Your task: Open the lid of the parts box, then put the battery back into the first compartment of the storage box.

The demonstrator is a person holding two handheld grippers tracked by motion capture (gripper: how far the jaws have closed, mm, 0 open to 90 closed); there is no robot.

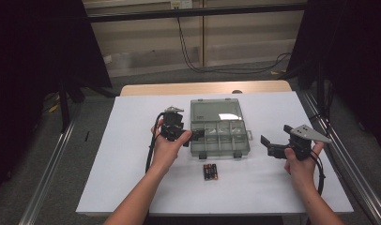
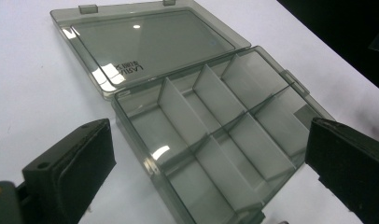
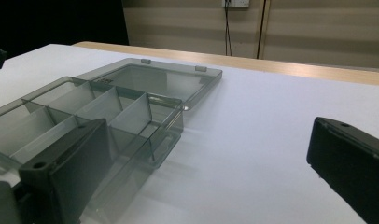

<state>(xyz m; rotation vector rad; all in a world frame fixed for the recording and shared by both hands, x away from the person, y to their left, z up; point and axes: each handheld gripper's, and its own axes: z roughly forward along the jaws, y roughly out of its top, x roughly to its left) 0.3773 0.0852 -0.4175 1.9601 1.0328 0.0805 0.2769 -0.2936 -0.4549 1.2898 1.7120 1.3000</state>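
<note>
- The left forearm (image 1: 137,197) comes in from the bottom edge, slanting up and right.
- The left gripper (image 1: 194,136) points right, jaws spread wide.
- The right gripper (image 1: 268,145) is held in a raised hand (image 1: 299,164), pointing left, jaws wide apart.

A compartment box (image 1: 220,138) lies near the middle of the surface (image 1: 132,154), its lid (image 1: 215,110) folded flat on the far side and its divided tray on the near side. Batteries (image 1: 210,172) lie on the surface just near of the box, a little left of its centre, apart from it. The left gripper (image 1: 194,136) is at the box's left edge, its fingers (image 2: 80,163) spread over the tray. The right gripper (image 1: 269,145) is right of the box and apart from it, over bare surface, pointing left toward it.
</note>
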